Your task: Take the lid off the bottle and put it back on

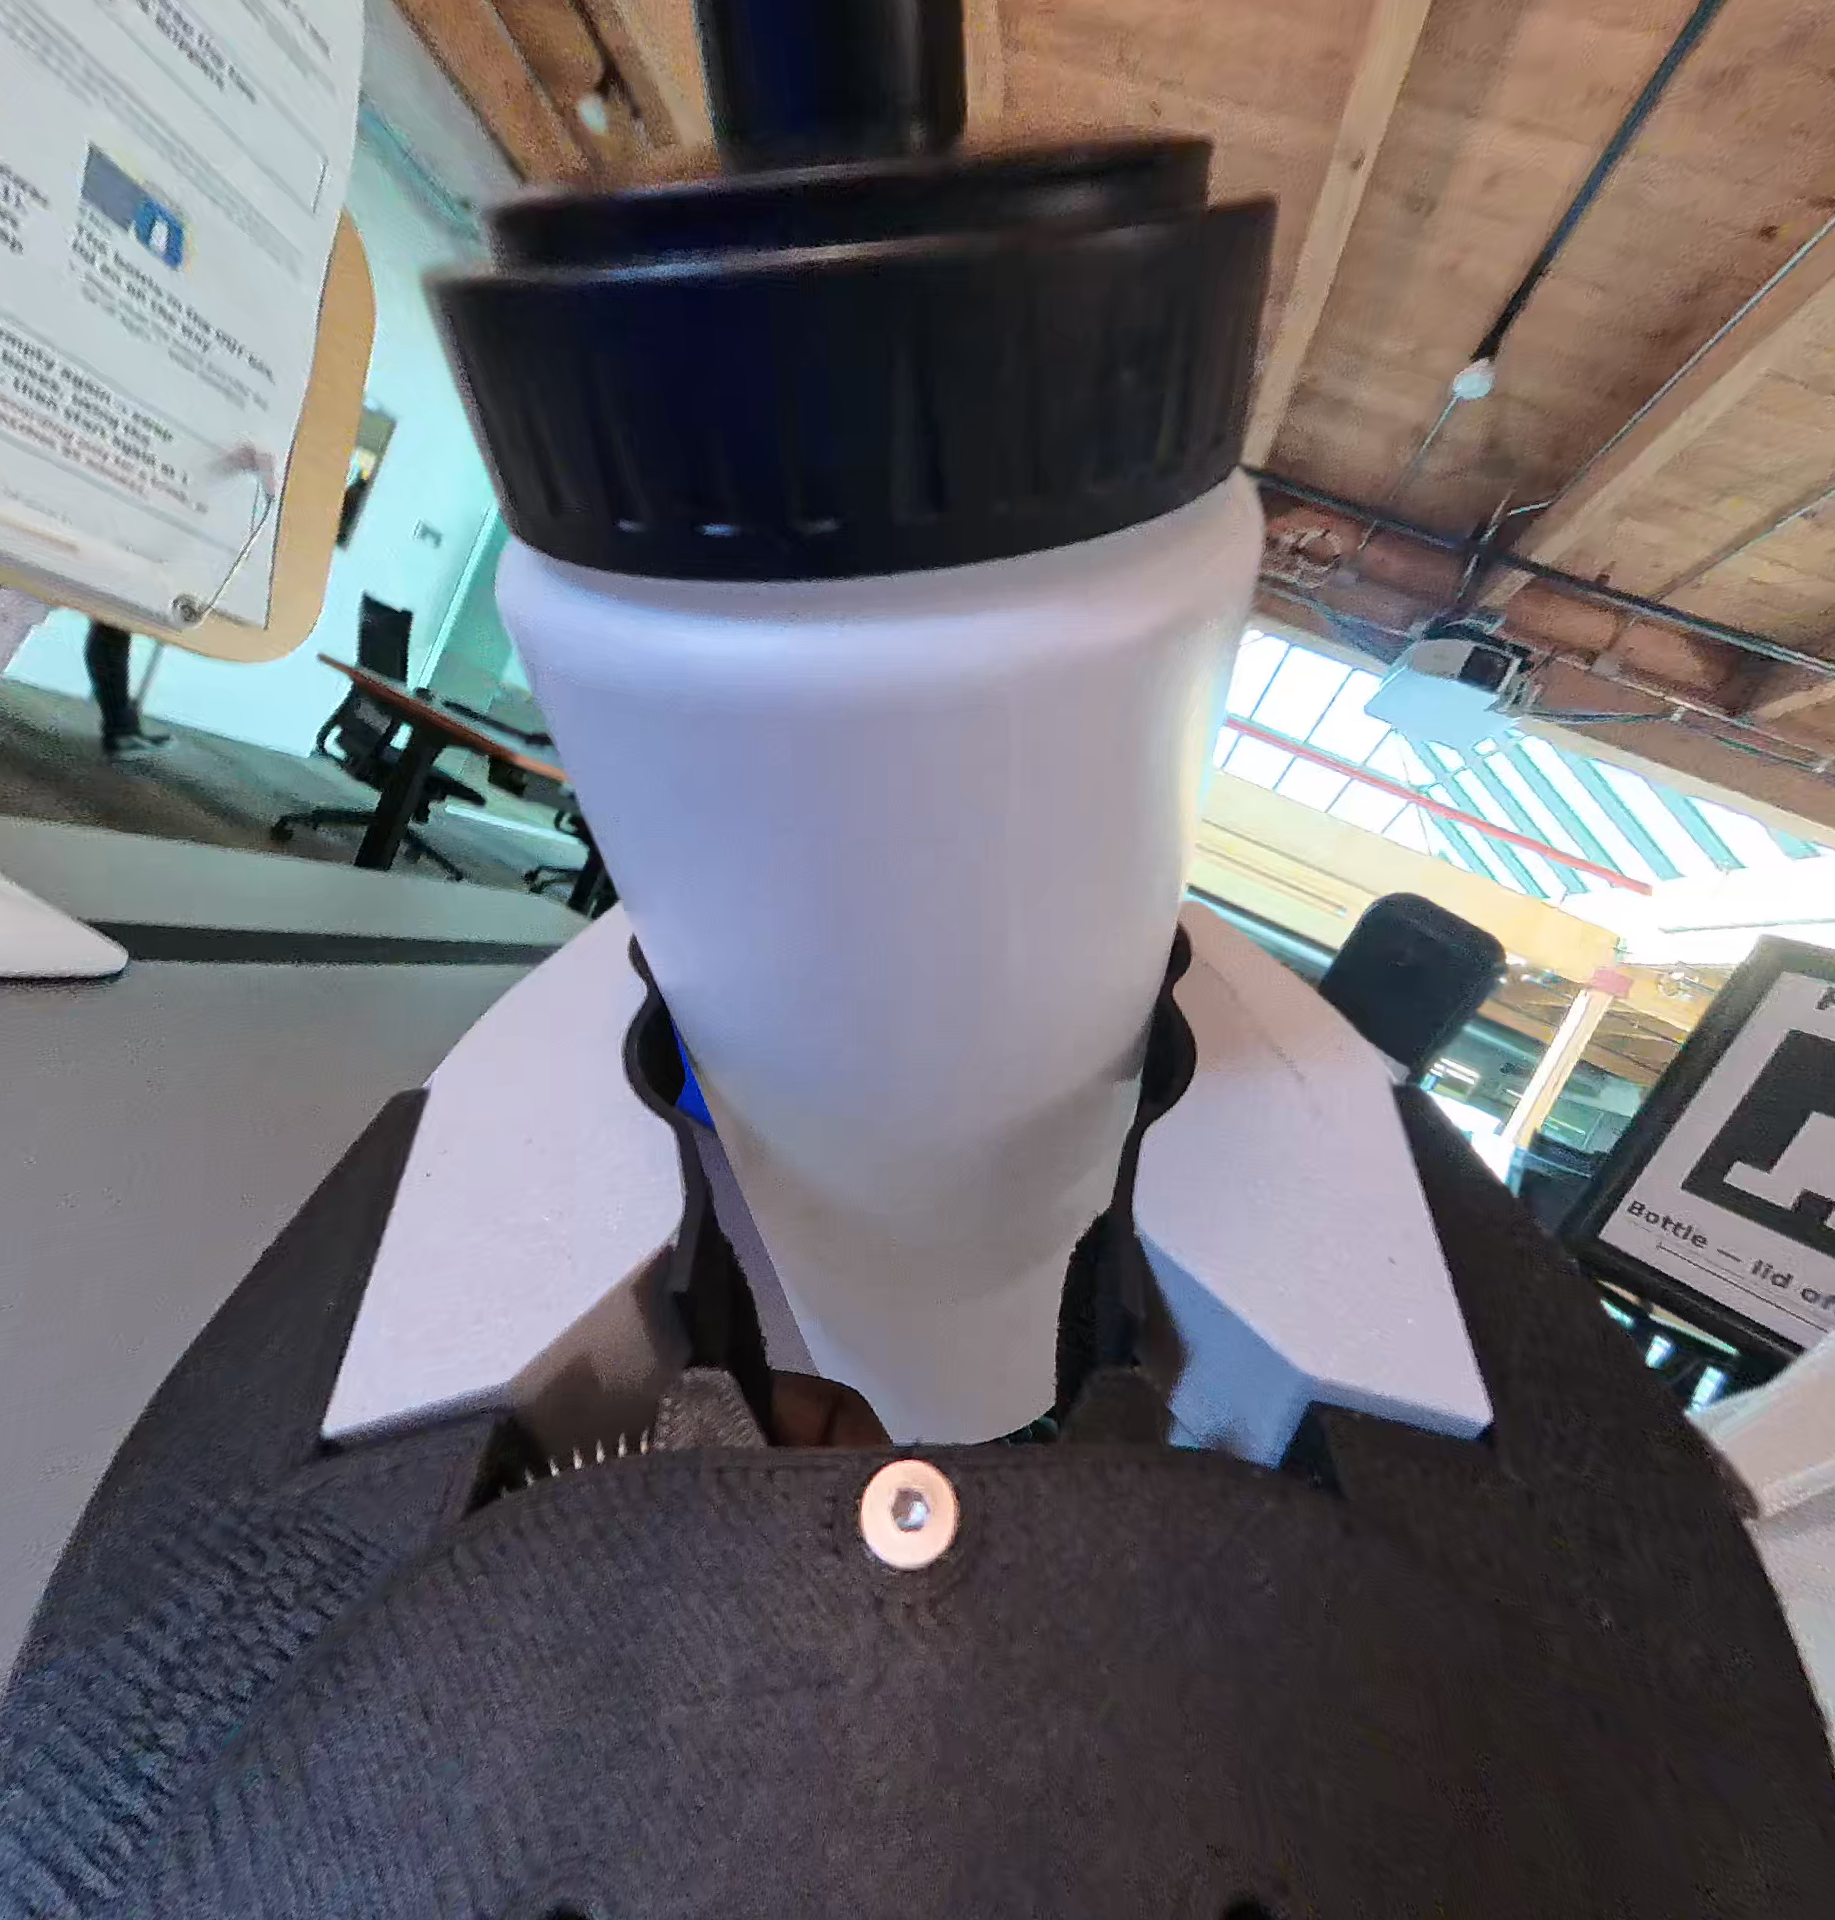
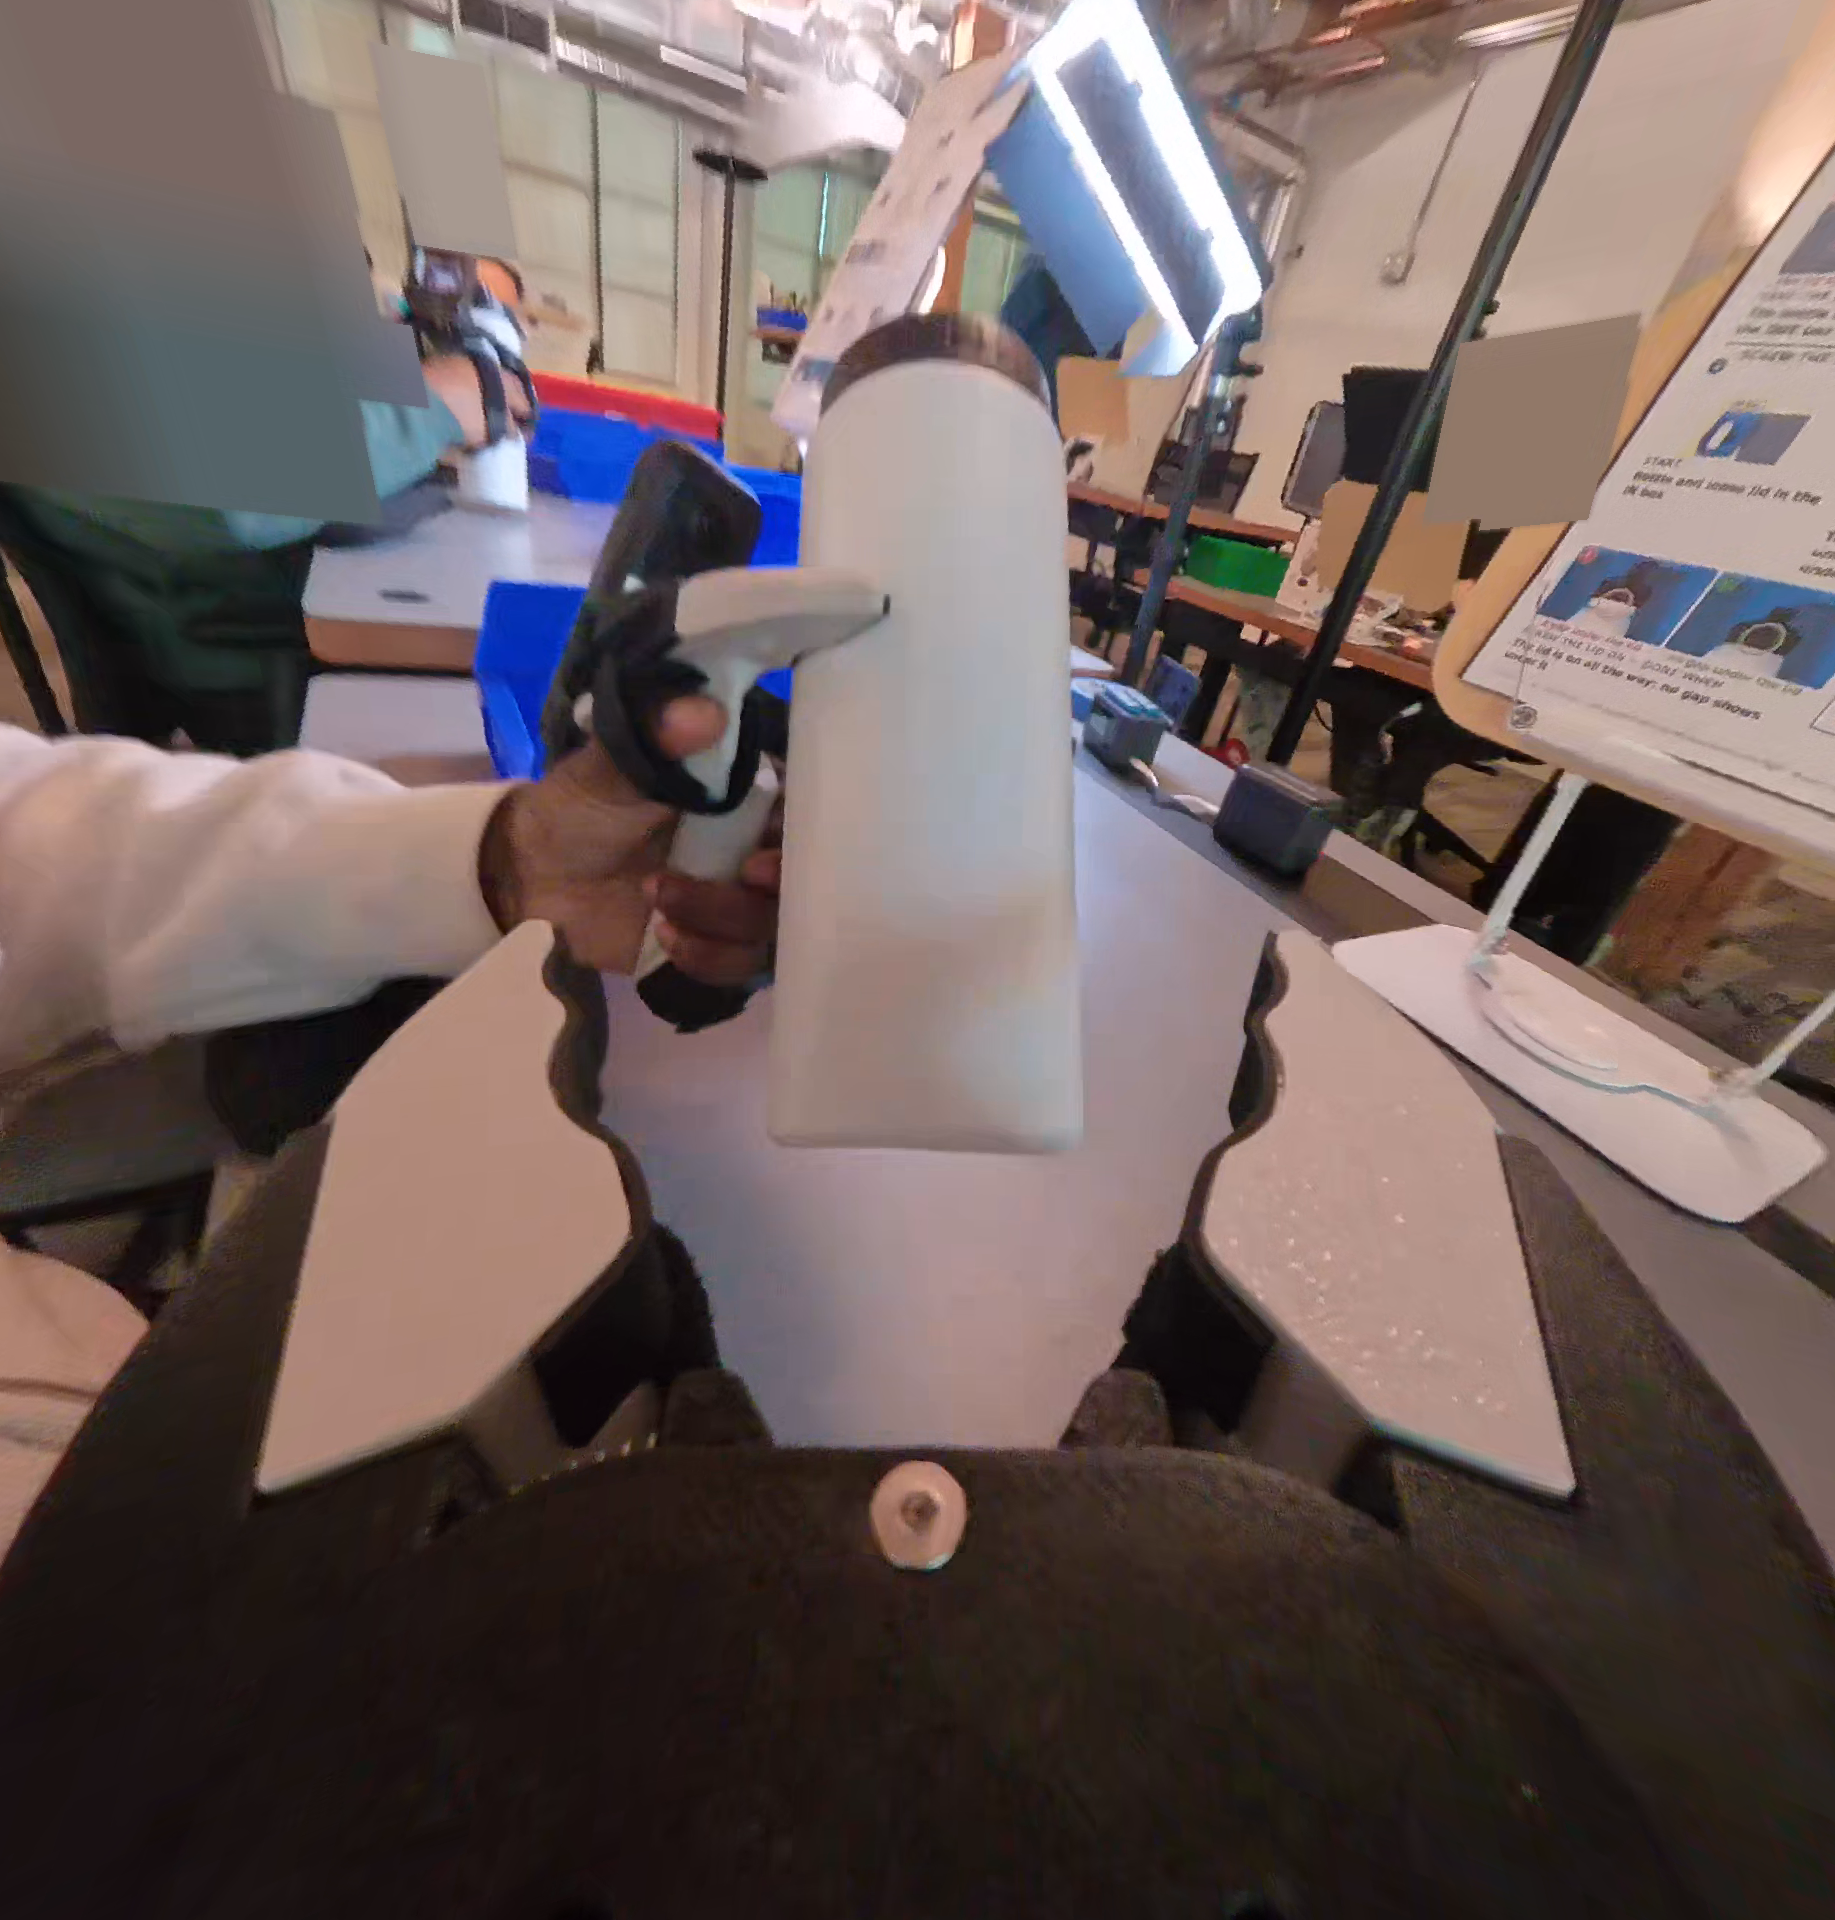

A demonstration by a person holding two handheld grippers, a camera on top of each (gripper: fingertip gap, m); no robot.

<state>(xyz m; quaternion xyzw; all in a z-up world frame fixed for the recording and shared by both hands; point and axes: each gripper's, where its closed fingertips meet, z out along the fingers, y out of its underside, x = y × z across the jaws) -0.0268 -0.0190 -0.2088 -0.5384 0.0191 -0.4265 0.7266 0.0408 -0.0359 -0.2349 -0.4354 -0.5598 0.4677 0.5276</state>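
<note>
in the left wrist view the left gripper (image 1: 908,1122) is clamping its two white fingers (image 1: 539,1184) against the lower body of the white bottle (image 1: 892,831), which is filling the middle of the frame and rising toward the top. the black ribbed lid (image 1: 851,405) is sitting on the bottle's neck in the upper middle, and a dark spout is sticking up from it at the top edge. a grey table (image 1: 165,1143) is showing at the left, and a framed marker card (image 1: 1754,1153) is standing at the right edge.

in the right wrist view the right gripper (image 2: 918,1122) is holding its jaws wide apart with nothing between them, its white fingers (image 2: 445,1226) lying at the lower left and lower right. the bottle (image 2: 934,748) is hanging in the centre of the frame above the table (image 2: 1152,883), with its dark top in the upper middle. left of centre a person's hand (image 2: 622,862) is gripping the handle of the left gripper (image 2: 778,623), whose finger is touching the bottle's side. an instruction sheet on a stand (image 2: 1702,540) is standing at the right.
</note>
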